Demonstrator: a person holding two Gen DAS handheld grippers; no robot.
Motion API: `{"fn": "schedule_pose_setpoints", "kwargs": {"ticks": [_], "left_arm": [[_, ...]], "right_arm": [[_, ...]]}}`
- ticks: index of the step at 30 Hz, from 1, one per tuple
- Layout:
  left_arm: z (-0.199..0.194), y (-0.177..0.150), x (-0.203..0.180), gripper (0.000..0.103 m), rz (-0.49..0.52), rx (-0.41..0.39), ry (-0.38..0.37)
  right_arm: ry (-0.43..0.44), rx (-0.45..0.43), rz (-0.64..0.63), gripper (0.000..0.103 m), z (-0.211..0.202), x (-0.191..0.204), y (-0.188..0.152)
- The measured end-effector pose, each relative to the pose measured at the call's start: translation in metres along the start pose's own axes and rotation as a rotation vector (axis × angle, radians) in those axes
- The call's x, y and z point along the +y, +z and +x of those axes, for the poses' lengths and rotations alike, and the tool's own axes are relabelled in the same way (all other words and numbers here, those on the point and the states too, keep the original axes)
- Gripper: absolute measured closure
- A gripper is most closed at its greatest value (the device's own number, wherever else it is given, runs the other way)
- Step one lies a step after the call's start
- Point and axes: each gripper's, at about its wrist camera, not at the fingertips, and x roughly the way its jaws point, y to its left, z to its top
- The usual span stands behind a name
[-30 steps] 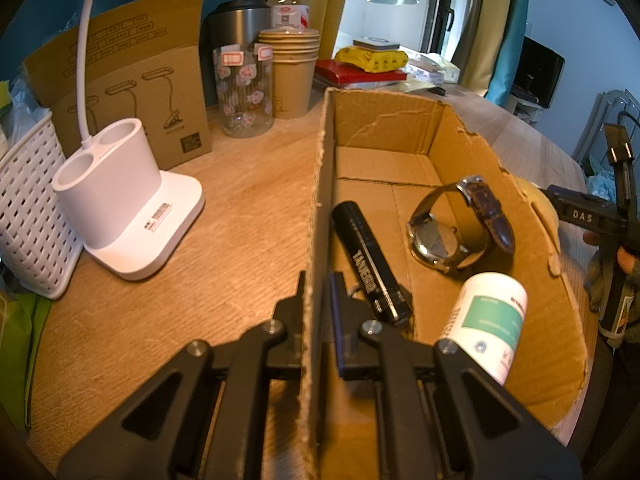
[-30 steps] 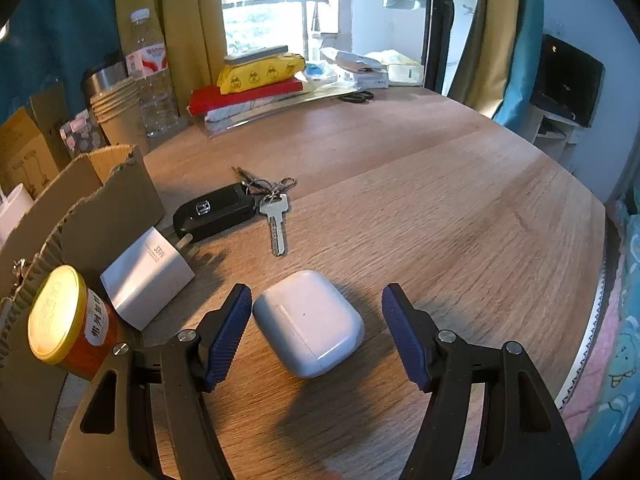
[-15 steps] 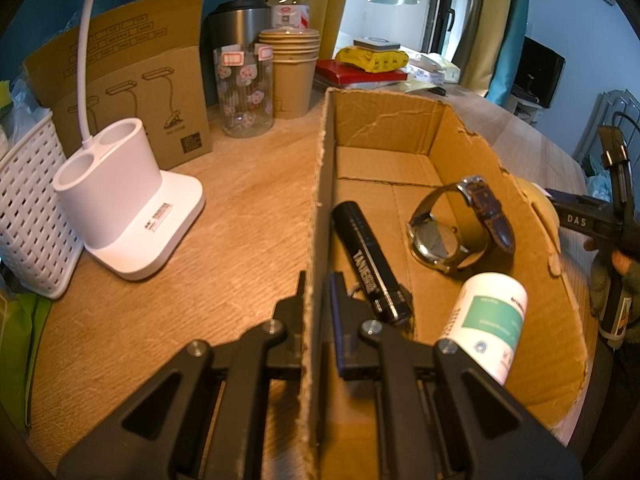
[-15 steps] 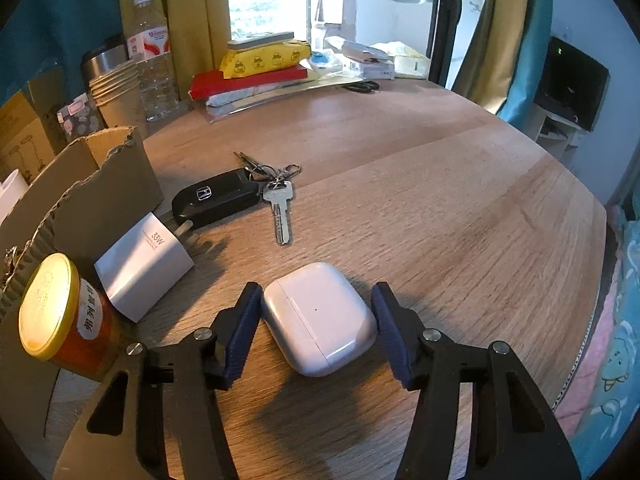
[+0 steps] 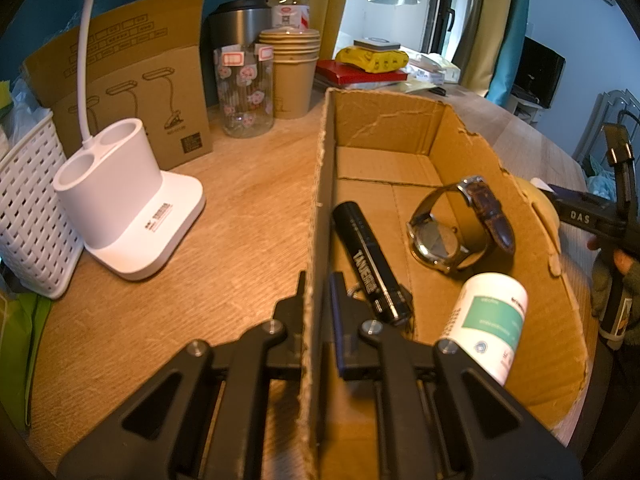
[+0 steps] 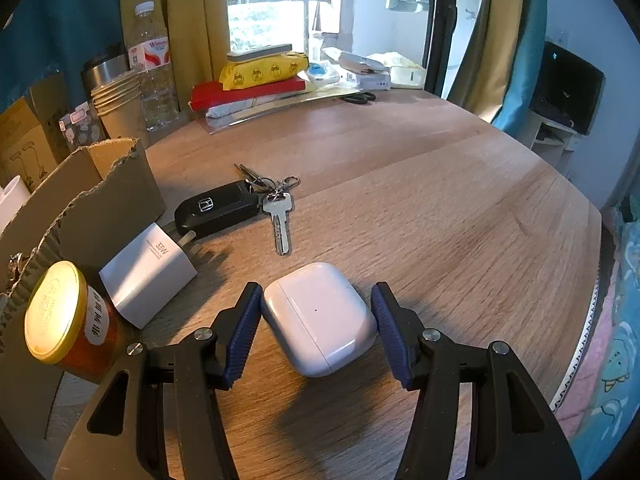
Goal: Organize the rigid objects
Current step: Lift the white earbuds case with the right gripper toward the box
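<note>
Partway through: three things boxed, four still on the desk.
Your left gripper [image 5: 318, 300] pinches the cardboard box [image 5: 554, 320] wall; watch [image 5: 452, 232], flashlight [image 5: 370, 264], bottle [image 5: 490, 322] lie inside. Beside the box, your right gripper [image 6: 318, 322] clamps the earbud case [image 6: 320, 316]; charger [image 6: 148, 276], orange tin [image 6: 68, 324], car key [image 6: 218, 208] remain.

Window daylight, fisheye-warped dark edges
</note>
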Motion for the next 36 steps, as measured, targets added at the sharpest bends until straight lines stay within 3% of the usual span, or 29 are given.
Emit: {"fn": "schedule_pose_setpoints", "kwargs": {"ticks": [17, 36], "left_arm": [[0.000, 0.000, 0.000, 0.093, 0.000, 0.000, 0.001], [0.000, 0.000, -0.001, 0.093, 0.001, -0.001, 0.001]], "right_arm": [[0.044, -0.073, -0.037, 0.044, -0.030, 0.027, 0.012], [0.177, -0.169, -0.131, 0.044, -0.069, 0.089, 0.033]]}}
